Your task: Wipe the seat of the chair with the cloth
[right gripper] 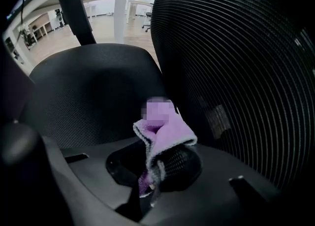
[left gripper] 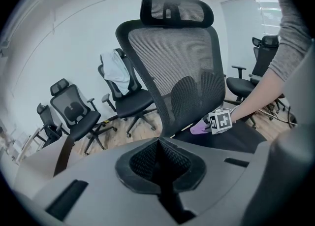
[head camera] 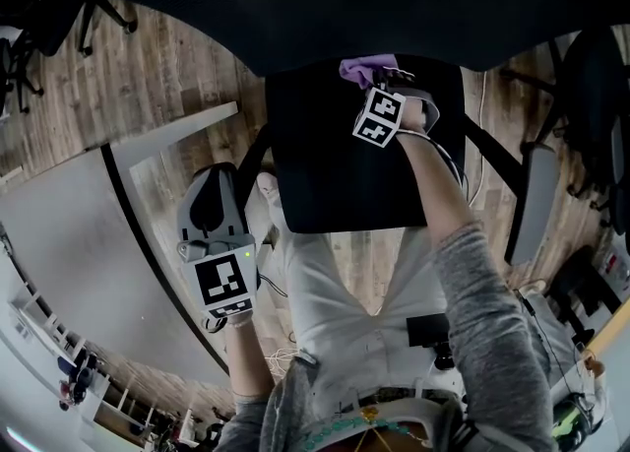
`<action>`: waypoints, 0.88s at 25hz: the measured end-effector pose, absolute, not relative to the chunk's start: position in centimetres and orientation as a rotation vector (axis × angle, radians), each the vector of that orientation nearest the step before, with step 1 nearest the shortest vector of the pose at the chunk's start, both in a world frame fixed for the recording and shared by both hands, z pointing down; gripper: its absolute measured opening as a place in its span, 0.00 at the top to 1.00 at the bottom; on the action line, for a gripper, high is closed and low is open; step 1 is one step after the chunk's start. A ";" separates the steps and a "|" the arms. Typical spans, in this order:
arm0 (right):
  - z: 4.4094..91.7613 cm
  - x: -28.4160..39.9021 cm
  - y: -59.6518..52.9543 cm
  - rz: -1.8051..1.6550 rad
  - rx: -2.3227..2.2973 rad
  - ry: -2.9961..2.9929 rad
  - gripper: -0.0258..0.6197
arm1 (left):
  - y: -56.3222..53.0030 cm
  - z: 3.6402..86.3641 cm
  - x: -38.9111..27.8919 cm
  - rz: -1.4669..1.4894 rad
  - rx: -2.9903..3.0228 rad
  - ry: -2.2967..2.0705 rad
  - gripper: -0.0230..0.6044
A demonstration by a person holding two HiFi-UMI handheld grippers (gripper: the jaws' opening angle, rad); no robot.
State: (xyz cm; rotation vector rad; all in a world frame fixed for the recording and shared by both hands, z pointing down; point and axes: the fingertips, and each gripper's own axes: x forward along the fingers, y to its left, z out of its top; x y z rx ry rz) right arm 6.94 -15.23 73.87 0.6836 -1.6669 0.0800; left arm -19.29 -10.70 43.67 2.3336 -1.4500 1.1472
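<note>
- Setting: an office room with a wood-plank floor (head camera: 177, 56). A grey table (head camera: 69, 243) lies at 9 o'clock in the head view, and spare office chairs (left gripper: 74, 109) stand along the far wall.
- Seat (head camera: 345, 174): a dark, square, padded fabric surface at the centre of the head view. It looks bare apart from the cloth. The mesh backrest (left gripper: 182, 62) rises from its 12 o'clock edge.
- Cloth (head camera: 359, 70): a small purple wad at the 12 o'clock edge of the seat, just beside the foot of the backrest. No view settles whether it presses on the fabric or hangs just above it.
- Right gripper (right gripper: 152, 166): clenched on the cloth, with a short folded tuft sticking out past the jaws and pointing toward the backrest.
- Left gripper (left gripper: 160, 156): jaws pressed together with nothing between them. It is held well apart from the chair, at 8 o'clock of the seat, over the table edge.
- Step in hand (judgement): wiping has barely begun, since nearly all of the seat lies toward 6 o'clock of the cloth.
- Technique (judgement): lower the tuft until only cloth bears on the fabric, not the hard jaw tips. Draw it from 12 toward 6 o'clock in overlapping lanes, working across from 3 to 9 o'clock. The tuft is small, so the lanes should be narrow.
- Risk (judgement): the chair may swivel or roll under sideways pressure, so the idle left gripper could steady it.
</note>
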 end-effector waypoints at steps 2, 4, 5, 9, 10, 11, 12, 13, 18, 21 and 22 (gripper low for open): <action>73.8 7.5 -15.1 0.084 0.689 -1.661 0.89 | -10.7 43.6 -19.3 1.150 2.335 -1.450 0.96; 73.8 7.9 -15.0 0.090 0.695 -1.656 0.89 | -10.7 43.6 -19.3 1.150 2.334 -1.450 0.96; 73.8 8.2 -15.0 0.093 0.697 -1.653 0.89 | -10.7 43.6 -19.3 1.149 2.333 -1.450 0.96; 73.8 9.6 -14.7 0.107 0.710 -1.640 0.89 | -10.7 43.7 -19.3 1.149 2.333 -1.451 0.96; 73.8 10.0 -14.7 0.111 0.714 -1.637 0.89 | -10.6 43.7 -19.3 1.150 2.332 -1.451 0.96; 73.8 10.3 -14.6 0.113 0.717 -1.633 0.89 | -10.6 43.7 -19.3 1.151 2.332 -1.451 0.96; 73.7 10.7 -14.5 0.115 0.720 -1.630 0.89 | -10.6 43.6 -19.3 1.152 2.332 -1.451 0.96; 73.6 11.0 -14.5 0.117 0.723 -1.626 0.89 | -10.6 43.6 -19.3 1.152 2.332 -1.451 0.96; 73.4 13.0 -14.1 0.134 0.745 -1.605 0.89 | -10.7 43.5 -19.2 1.154 2.332 -1.455 0.96; 73.3 14.1 -13.8 0.150 0.760 -1.593 0.89 | -10.7 43.5 -19.3 1.159 2.331 -1.455 0.96; 73.2 14.5 -13.7 0.156 0.765 -1.589 0.89 | -10.7 43.5 -19.3 1.160 2.331 -1.456 0.96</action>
